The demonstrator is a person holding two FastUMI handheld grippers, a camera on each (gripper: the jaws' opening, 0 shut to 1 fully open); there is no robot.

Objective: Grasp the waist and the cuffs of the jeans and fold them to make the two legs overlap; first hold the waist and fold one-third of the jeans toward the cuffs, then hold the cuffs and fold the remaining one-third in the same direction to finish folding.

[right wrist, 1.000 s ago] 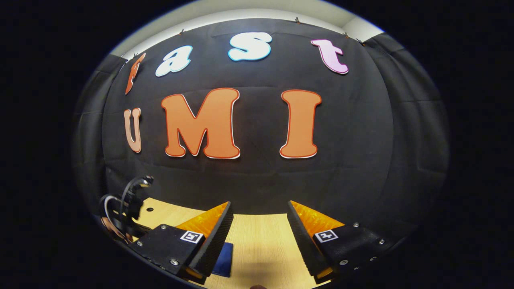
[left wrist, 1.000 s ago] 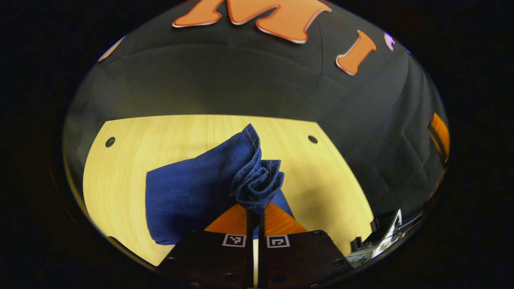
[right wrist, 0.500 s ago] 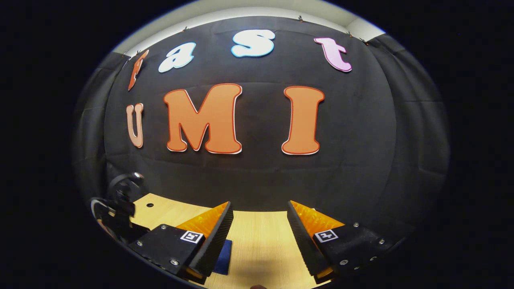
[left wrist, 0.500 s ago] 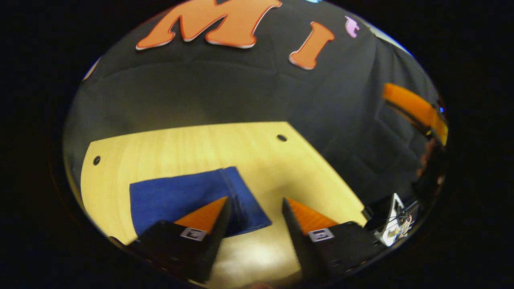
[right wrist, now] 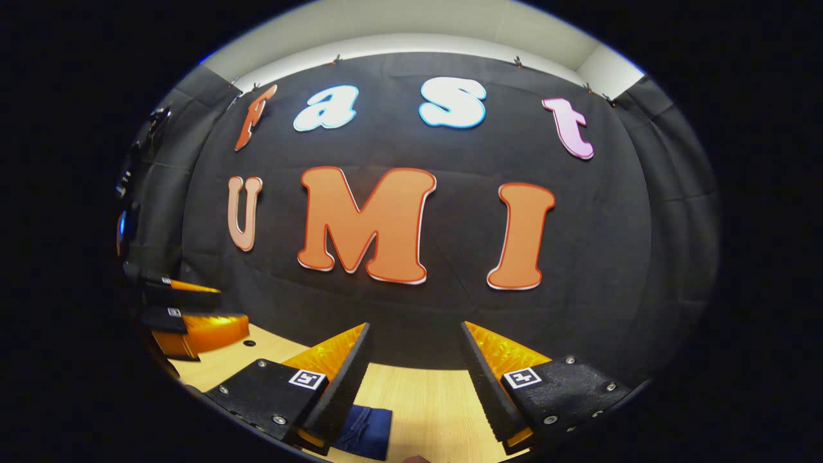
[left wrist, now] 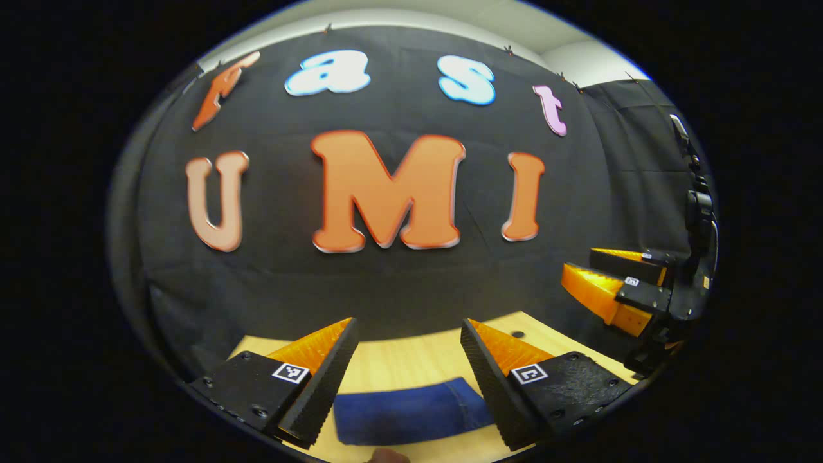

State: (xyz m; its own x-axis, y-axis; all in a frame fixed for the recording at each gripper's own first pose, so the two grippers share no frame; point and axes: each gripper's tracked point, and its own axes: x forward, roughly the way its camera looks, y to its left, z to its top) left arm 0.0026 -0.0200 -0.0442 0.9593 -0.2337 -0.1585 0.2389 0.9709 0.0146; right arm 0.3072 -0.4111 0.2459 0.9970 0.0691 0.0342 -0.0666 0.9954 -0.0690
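My left gripper [left wrist: 408, 357], clamped on denim a second ago, now hangs raised with fingers wide and empty; the jeans [left wrist: 411, 418] lie folded flat on the table [left wrist: 411, 363] below; my right gripper [right wrist: 411, 360] likewise wide, empty; folding judged complete.

Both cameras ride above the desk [left wrist: 411, 366] and face the booth's far wall nearly level. The left gripper view looks from the left, with the right claw [left wrist: 595, 276] at its right edge. The right gripper view looks from the right, with the left claw [right wrist: 212, 312] at its left. They share the wall, the desk's far part and probably the same jeans [left wrist: 408, 411].
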